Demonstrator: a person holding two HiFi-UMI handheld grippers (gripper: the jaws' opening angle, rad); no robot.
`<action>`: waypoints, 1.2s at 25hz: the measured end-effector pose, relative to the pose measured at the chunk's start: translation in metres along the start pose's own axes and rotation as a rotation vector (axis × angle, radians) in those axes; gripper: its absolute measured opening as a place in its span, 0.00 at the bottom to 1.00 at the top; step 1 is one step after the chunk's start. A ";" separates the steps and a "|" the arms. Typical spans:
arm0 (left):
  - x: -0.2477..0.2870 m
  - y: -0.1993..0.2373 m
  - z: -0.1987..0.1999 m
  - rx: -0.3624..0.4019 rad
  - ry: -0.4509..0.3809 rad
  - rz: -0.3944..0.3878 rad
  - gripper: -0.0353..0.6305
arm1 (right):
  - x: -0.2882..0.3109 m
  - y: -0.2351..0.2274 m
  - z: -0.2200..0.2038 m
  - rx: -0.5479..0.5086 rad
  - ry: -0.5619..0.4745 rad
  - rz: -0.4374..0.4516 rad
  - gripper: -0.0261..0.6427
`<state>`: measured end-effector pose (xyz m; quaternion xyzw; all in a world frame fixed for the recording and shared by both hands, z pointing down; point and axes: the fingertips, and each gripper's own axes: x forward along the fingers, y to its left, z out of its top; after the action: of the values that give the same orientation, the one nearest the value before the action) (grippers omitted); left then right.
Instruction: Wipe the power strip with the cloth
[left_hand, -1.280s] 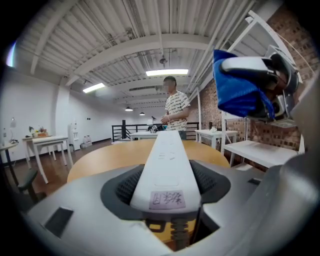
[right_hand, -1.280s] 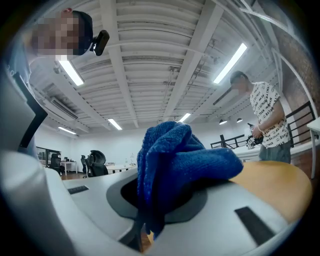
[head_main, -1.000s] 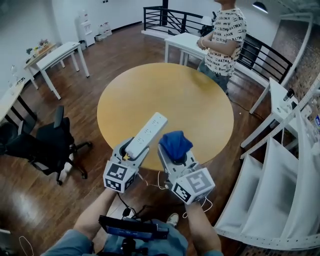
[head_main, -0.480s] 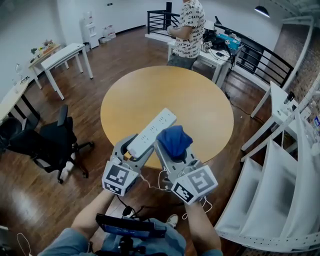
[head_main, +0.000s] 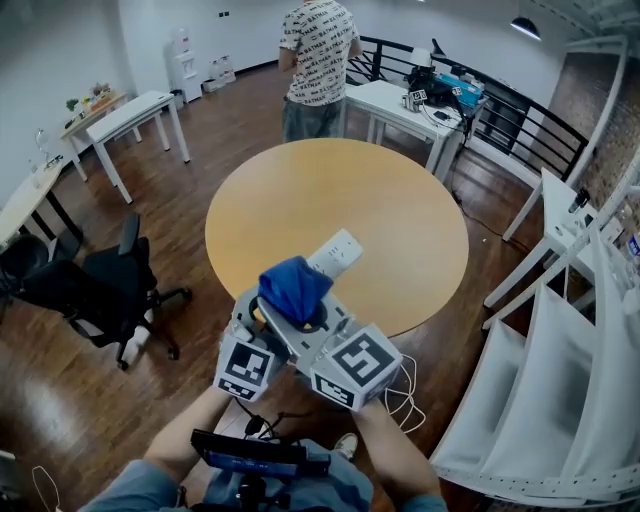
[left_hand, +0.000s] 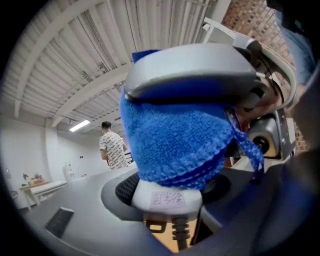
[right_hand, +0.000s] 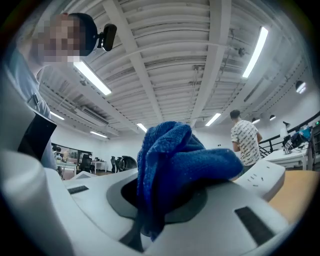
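Note:
In the head view, above the near edge of the round table (head_main: 380, 210), my left gripper (head_main: 260, 308) is shut on the cable end of the white power strip (head_main: 336, 252). The strip points away from me. My right gripper (head_main: 297, 306) is shut on a bunched blue cloth (head_main: 292, 288) and has crossed over the left one, so the cloth lies on the strip's near half. The left gripper view shows the strip's labelled end (left_hand: 167, 198) under the cloth (left_hand: 175, 145). In the right gripper view the cloth (right_hand: 175, 160) fills the jaws and the strip (right_hand: 262, 177) shows at the right.
A person in a patterned shirt (head_main: 318, 60) stands beyond the table with their back turned. White desks (head_main: 135, 110) stand at the left and far side, and a black office chair (head_main: 100, 285) at the left. A white stair structure (head_main: 560, 380) is at the right. A cable (head_main: 400, 385) hangs below my grippers.
My right gripper has swung left with the cloth, from beside the strip to on top of it. The strip has drawn slightly nearer. The person has walked left around the far side.

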<state>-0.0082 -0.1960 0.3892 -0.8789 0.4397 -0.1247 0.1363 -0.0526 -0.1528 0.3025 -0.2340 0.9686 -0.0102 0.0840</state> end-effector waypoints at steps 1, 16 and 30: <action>-0.001 0.001 0.000 0.007 -0.005 -0.002 0.49 | 0.000 -0.002 0.000 -0.007 -0.002 -0.004 0.13; -0.013 -0.009 0.015 -0.013 -0.008 -0.012 0.48 | -0.045 -0.081 0.055 -0.093 -0.074 -0.192 0.13; -0.029 -0.014 0.018 0.011 -0.018 -0.030 0.48 | -0.074 -0.116 0.088 -0.132 -0.128 -0.318 0.13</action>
<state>-0.0087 -0.1619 0.3740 -0.8858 0.4244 -0.1213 0.1430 0.0792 -0.2204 0.2348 -0.3891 0.9107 0.0553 0.1271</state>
